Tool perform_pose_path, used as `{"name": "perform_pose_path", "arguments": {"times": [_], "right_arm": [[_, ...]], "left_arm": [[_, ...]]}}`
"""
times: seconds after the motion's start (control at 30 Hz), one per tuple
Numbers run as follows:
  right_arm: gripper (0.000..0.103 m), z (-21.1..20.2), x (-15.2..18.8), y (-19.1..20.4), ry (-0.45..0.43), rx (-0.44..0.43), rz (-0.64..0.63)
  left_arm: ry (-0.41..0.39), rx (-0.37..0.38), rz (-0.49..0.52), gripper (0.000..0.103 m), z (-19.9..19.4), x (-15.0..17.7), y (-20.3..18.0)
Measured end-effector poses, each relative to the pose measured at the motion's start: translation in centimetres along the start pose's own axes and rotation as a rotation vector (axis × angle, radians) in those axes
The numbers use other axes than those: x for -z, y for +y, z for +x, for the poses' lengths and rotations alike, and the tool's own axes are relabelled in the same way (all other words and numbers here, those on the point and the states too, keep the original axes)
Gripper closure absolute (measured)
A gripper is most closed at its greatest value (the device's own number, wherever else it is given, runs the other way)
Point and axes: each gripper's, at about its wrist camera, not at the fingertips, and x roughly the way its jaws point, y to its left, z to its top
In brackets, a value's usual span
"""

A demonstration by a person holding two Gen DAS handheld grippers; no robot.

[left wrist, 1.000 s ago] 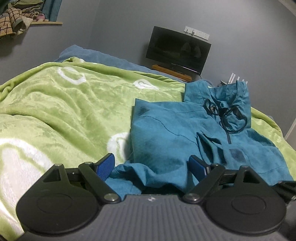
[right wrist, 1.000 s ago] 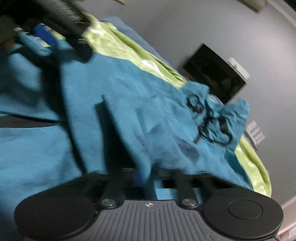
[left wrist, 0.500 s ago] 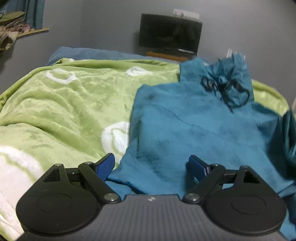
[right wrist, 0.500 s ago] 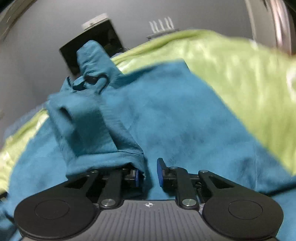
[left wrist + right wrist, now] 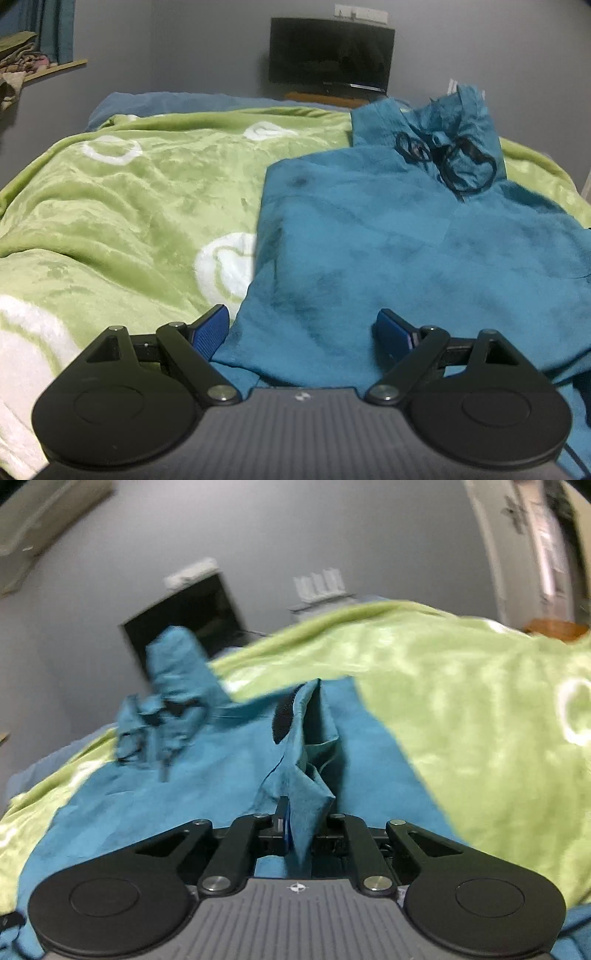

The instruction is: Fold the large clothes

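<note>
One large teal hooded pullover of soft, brushed cloth (image 5: 388, 236) lies spread over the right half of a green fleece blanket with white ring patterns (image 5: 129, 206) that covers the bed, its hood and black drawcord (image 5: 465, 162) toward the far end near a dark flat screen (image 5: 328, 51) against the grey wall. Seen from the right wrist view the same garment (image 5: 207, 771) reaches across the blanket (image 5: 461, 709) with one fold raised into a ridge.

Left gripper (image 5: 303, 332) hovers low over the near hem with its blue-padded fingers (image 5: 210, 332) spread wide and nothing between them. Right gripper (image 5: 303, 834) has its fingers closed nearly together on a bunched pleat of the teal cloth, which rises in a peak just ahead of the pads; a dark patch (image 5: 282, 716), perhaps a fastening strip, shows farther up that ridge.

By its look the cloth is limp and light for its size, with no stiffness to hold a crease, so it will likely sag and drag behind any single pinch. Its nap probably grips the fleece beneath. Hems, cuffs and shoulder seams seem the best places to take hold, with two well-spaced grips keeping an edge straight
</note>
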Motion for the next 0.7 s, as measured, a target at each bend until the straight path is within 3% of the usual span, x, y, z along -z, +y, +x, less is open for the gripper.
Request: {"name": "perform_pose_path", "arguments": {"times": [0.07, 0.1, 0.13, 0.23, 0.33, 0.4, 0.5, 0.57, 0.7], "right_arm": [[0.078, 1.0, 0.0, -0.7, 0.040, 0.047, 0.008], [0.066, 1.0, 0.1, -0.8, 0.041, 0.067, 0.009], [0.055, 0.6, 0.2, -1.1, 0.018, 0.086, 0.013], [0.036, -1.8, 0.0, -0.6, -0.127, 0.164, -0.022], [0.036, -3.5, 0.0, 0.9, -0.258, 0.168, -0.112], [0.035, -4.2, 0.3, 2.5, -0.303, 0.132, -0.205], [0.036, -3.3, 1.2, 5.2, -0.239, 0.073, -0.395], [0.037, -2.3, 2.3, 6.2, -0.178, 0.041, -0.484], [0.039, 0.8, 3.7, 7.1, -0.013, 0.115, -0.578]], "left_arm": [[0.013, -0.010, 0.019, 0.017, 0.2, 0.1, -0.3], [0.015, -0.014, 0.024, 0.017, 0.3, 0.1, -0.3], [0.006, -0.012, 0.023, 0.017, 0.1, 0.1, -0.4], [-0.082, 0.044, 0.020, 0.017, -1.2, 0.1, -0.4], [-0.207, 0.101, 0.081, 0.017, -2.8, 0.1, -1.5], [-0.245, 0.137, 0.156, 0.017, -3.1, 0.4, -2.8], [-0.167, 0.180, 0.242, 0.019, -1.8, 0.8, -4.3], [-0.086, 0.170, 0.254, 0.019, -0.5, 0.9, -4.7], [0.037, 0.120, 0.211, 0.019, 2.1, 1.1, -4.2]]}}
